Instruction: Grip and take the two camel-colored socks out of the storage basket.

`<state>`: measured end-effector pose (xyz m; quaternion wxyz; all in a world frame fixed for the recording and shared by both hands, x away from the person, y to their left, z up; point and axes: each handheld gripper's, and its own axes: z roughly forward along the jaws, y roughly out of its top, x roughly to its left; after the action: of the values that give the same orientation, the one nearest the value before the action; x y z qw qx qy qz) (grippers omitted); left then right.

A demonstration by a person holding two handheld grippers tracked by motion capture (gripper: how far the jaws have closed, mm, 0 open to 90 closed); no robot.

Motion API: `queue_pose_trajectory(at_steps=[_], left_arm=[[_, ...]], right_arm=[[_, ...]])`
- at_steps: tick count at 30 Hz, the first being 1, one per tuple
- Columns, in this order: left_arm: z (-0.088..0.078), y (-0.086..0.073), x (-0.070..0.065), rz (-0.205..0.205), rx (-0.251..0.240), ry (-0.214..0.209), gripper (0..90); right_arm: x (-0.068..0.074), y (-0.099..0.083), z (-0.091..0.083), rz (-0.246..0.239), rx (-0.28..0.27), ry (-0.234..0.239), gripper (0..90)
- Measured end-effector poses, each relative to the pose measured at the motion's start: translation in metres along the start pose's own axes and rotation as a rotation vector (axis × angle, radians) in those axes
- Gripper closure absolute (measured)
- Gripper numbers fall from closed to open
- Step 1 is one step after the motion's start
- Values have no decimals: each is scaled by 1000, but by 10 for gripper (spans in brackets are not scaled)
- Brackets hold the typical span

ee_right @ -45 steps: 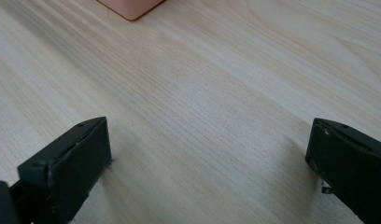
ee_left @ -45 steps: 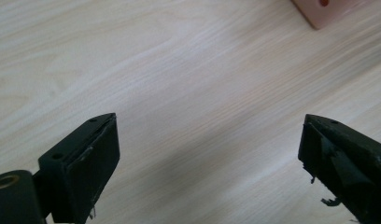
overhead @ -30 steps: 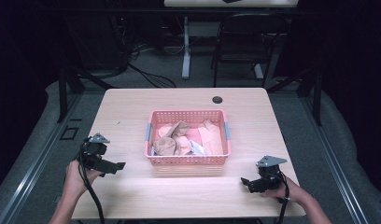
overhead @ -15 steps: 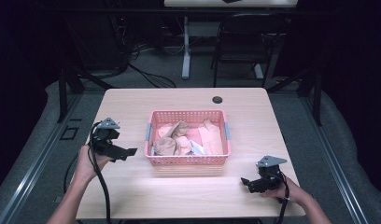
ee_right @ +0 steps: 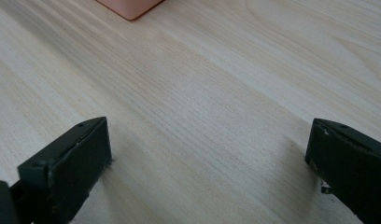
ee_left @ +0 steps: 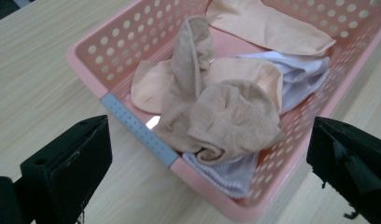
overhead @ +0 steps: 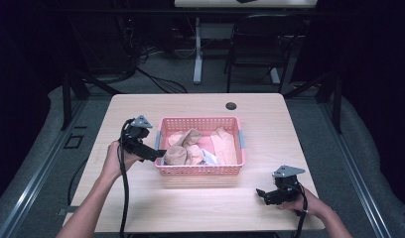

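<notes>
A: Left gripper (overhead: 158,153)?
B: Jaws wide apart, nothing in them, at left rim of pink perforated plastic basket (overhead: 234,169), mid-worktop.
A: In the basket?
B: Crumpled beige socks (ee_left: 221,116), a white ribbed one (ee_left: 300,77) under.
A: Right gripper (overhead: 260,194)?
B: Also spread, empty, low by front-right corner of pale wood worktop (overhead: 200,208).

A light wooden table (overhead: 141,106) stands on a grey floor. Near its far edge sits a small round black cable port (overhead: 231,105). Beyond the table, a dark chair (overhead: 255,47) stands beside the white leg of another table (overhead: 197,49), with black cables (overhead: 156,74) strewn across the floor to the left of that leg. A dark angled stand leg (overhead: 74,91) rises at the table's far left corner, and another (overhead: 319,84) at its far right. A metal rail (overhead: 36,173) runs along the floor on the left.
</notes>
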<state>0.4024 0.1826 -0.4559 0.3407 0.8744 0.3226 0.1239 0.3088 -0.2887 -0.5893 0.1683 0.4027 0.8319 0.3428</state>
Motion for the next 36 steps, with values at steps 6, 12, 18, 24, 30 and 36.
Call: queue_pose_trajectory(at_steps=[6,12,18,24,30,36], left_arm=[[24,9,-3,20,21,-25,4],[43,12,-4,38,60,-19,13],[55,14,-6,62,87,-17,44],[66,14,-6,71,112,-15,180],[71,14,-5,70,141,-18,269],[73,12,-4,62,153,-32,361]], right_arm=[[0,0,0,0,-1,-1,0],[0,0,0,1,-2,-2,0],[1,0,0,7,-3,-2,0],[1,0,0,7,-2,-1,0],[0,-1,0,6,-3,-1,0],[1,-1,0,6,-4,-1,0]])
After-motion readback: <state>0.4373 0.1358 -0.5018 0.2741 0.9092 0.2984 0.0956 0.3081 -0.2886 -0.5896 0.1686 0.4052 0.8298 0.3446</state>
